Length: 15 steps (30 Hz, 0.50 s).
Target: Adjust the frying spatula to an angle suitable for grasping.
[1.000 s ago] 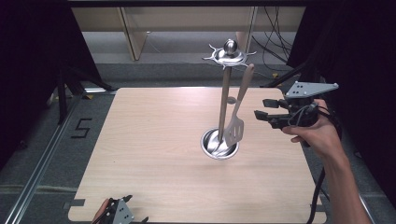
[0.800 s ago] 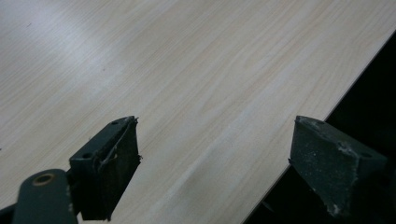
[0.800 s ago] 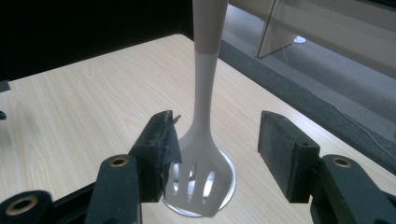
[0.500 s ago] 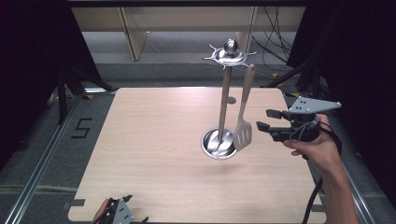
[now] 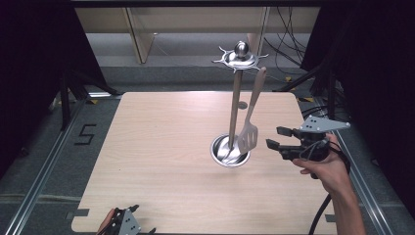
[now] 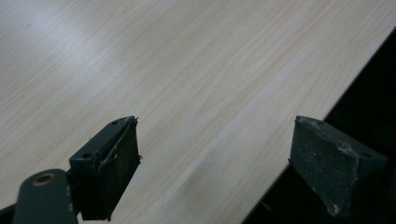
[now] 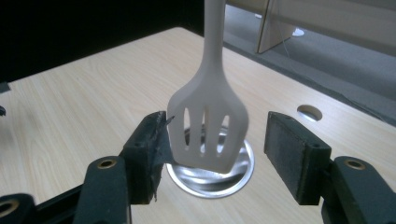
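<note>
We are watching a metal utensil stand [image 5: 235, 98] sitting on the wooden table [image 5: 161, 147], right of centre, its round base [image 5: 230, 152] flat on the top. A pale slotted spatula [image 5: 248, 134] is hanging from the stand's crown, blade just above the base. Our right gripper [image 5: 275, 137] is hovering just right of the blade, held in the right hand [image 5: 328, 164]; through the right gripper view its jaws are standing spread, the spatula [image 7: 208, 130] showing between them, nearer the left jaw, touching neither that we can tell. Our left gripper [image 5: 128, 226] is sitting at the table's near edge, jaws spread over bare wood [image 6: 196, 84].
</note>
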{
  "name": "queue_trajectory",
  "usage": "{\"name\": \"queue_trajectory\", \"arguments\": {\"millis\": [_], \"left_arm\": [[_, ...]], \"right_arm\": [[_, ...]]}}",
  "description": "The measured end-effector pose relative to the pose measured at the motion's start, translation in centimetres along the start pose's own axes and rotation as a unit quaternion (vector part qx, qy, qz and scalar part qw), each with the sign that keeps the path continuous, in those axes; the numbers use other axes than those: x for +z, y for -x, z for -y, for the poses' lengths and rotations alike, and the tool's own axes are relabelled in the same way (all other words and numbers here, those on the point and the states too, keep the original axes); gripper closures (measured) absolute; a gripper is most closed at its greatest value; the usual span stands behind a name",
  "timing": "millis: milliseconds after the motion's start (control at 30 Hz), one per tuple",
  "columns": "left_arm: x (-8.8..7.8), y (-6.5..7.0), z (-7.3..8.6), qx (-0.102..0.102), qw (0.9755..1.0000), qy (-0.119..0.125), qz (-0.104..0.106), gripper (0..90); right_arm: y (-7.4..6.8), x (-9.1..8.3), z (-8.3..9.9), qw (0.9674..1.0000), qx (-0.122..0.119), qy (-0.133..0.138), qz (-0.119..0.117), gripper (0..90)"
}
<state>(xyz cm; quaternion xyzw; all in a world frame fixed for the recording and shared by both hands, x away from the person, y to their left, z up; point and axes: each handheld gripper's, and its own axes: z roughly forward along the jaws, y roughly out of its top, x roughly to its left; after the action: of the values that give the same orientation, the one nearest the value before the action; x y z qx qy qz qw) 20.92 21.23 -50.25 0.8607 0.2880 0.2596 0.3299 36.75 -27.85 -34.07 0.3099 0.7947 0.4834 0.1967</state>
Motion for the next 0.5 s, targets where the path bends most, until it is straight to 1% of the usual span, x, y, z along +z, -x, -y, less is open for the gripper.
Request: {"name": "queue_trajectory", "arguments": {"millis": [33,67,100,133,167,200,233,267,300,333,400,433,467,500], "left_arm": [[0.05,0.04,0.00,-0.005,1.0000,0.003,-0.002,15.0],[0.04,0.04,0.00,-0.004,1.0000,0.003,-0.002,15.0],[0.04,0.04,0.02,-0.003,1.0000,0.003,-0.003,15.0],[-0.07,-0.04,0.01,0.004,1.0000,-0.004,0.003,15.0],[-0.13,-0.11,0.00,0.010,0.9999,-0.008,0.003,15.0],[-0.14,-0.11,-0.02,0.010,0.9999,-0.007,0.001,15.0],[0.05,0.08,0.01,-0.005,1.0000,0.006,-0.001,15.0],[0.09,0.12,0.02,-0.010,0.9999,0.006,0.001,15.0],[0.05,0.06,0.01,-0.004,1.0000,0.002,0.002,15.0],[0.05,0.06,0.01,-0.004,1.0000,0.002,0.002,14.9],[0.06,0.06,0.02,-0.005,1.0000,0.002,0.002,15.0],[0.07,0.06,0.02,-0.005,1.0000,0.002,0.002,15.0],[0.08,0.07,0.02,-0.005,1.0000,0.002,0.001,14.9],[0.04,0.06,0.00,-0.005,1.0000,0.000,0.003,15.0]], "right_arm": [[-0.26,0.18,0.21,0.9999,0.009,-0.011,-0.007,40.5],[-0.29,0.41,0.39,0.9999,0.003,-0.014,-0.007,40.4],[-0.46,0.58,0.56,0.9998,0.009,-0.019,-0.007,40.2],[-0.50,0.81,0.71,0.9998,0.007,-0.016,-0.004,40.2],[-0.51,0.85,0.75,0.9997,0.006,-0.023,-0.009,40.1],[-0.53,1.08,0.86,0.9999,0.002,-0.012,-0.001,39.9],[-0.54,1.06,0.86,0.9999,0.001,-0.013,-0.002,39.8],[-0.59,0.92,0.80,0.9997,0.001,-0.023,-0.007,39.6],[-0.74,0.90,0.81,0.9997,0.006,-0.024,-0.007,39.5],[-0.83,0.98,0.85,0.9998,0.005,-0.017,-0.001,39.3],[-1.01,0.90,0.86,0.9997,0.008,-0.024,-0.003,39.0],[-1.11,0.96,0.93,0.9997,0.010,-0.023,0.001,38.8],[-1.02,1.02,0.97,0.9997,0.001,-0.023,0.002,38.6],[-1.12,1.00,1.02,0.9996,0.006,-0.028,0.001,38.4]]}}
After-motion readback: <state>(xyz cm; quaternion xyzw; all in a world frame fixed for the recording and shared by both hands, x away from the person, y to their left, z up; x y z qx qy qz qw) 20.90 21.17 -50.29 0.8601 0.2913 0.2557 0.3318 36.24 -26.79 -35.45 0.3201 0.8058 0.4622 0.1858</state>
